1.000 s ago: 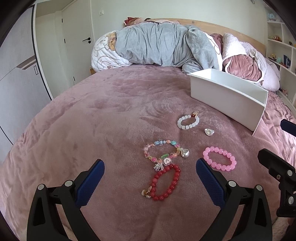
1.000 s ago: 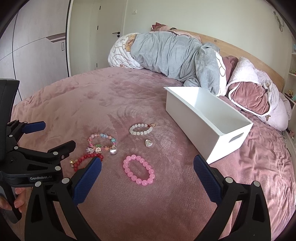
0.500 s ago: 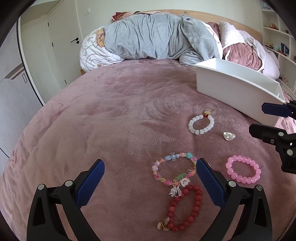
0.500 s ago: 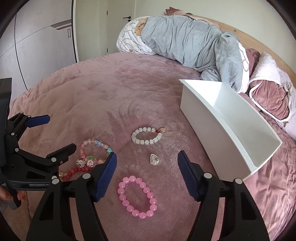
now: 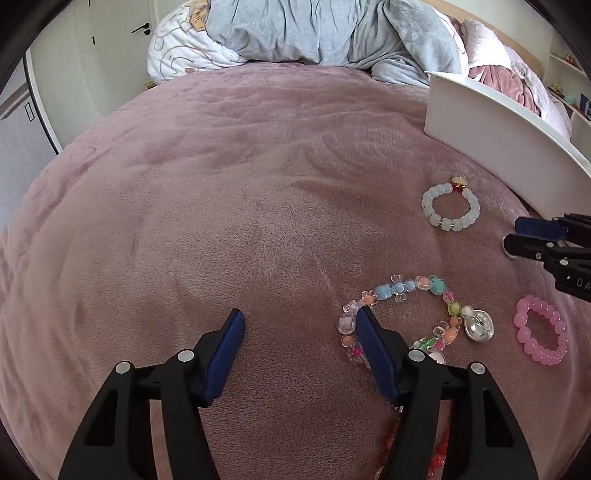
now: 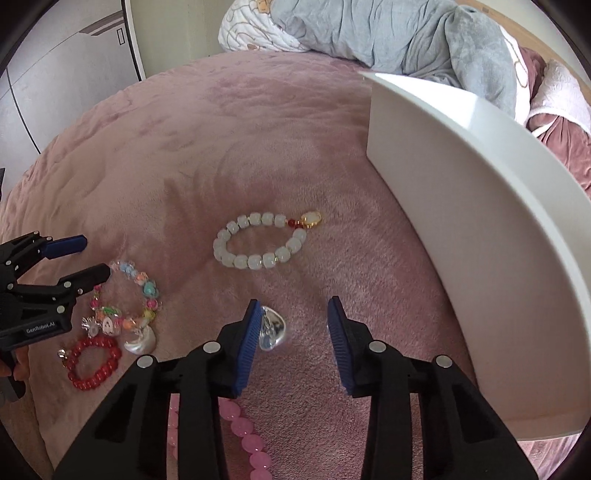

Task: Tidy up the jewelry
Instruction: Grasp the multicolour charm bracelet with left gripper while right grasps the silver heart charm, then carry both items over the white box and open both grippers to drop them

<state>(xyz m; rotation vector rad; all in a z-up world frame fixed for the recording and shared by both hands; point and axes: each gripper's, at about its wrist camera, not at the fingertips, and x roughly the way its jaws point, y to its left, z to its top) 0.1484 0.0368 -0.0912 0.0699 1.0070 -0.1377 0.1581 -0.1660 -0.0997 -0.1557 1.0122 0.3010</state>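
Observation:
My left gripper [image 5: 299,318] is open low over the pink bedspread, its right finger at the left edge of the multicoloured bead bracelet [image 5: 402,291]. My right gripper [image 6: 293,308] is open, its left finger next to a small clear silver teardrop charm [image 6: 271,328]. A white bead bracelet with a gold charm [image 6: 258,242] lies just beyond. The red bead bracelet [image 6: 92,363] and the multicoloured bracelet [image 6: 133,291] lie at the left. The pink bead bracelet [image 5: 541,339] lies at the right; part of it shows under my right gripper [image 6: 247,439]. The white box [image 6: 480,206] stands at the right.
A grey duvet [image 5: 314,29] and pillows are piled at the head of the bed. A door and wardrobe stand at the left. The bedspread [image 5: 184,184] stretches wide to the left of the jewelry.
Both grippers have moved forward and down toward the jewelry. The left now reaches the multicoloured bracelet; the right has narrowed and now flanks the teardrop charm.

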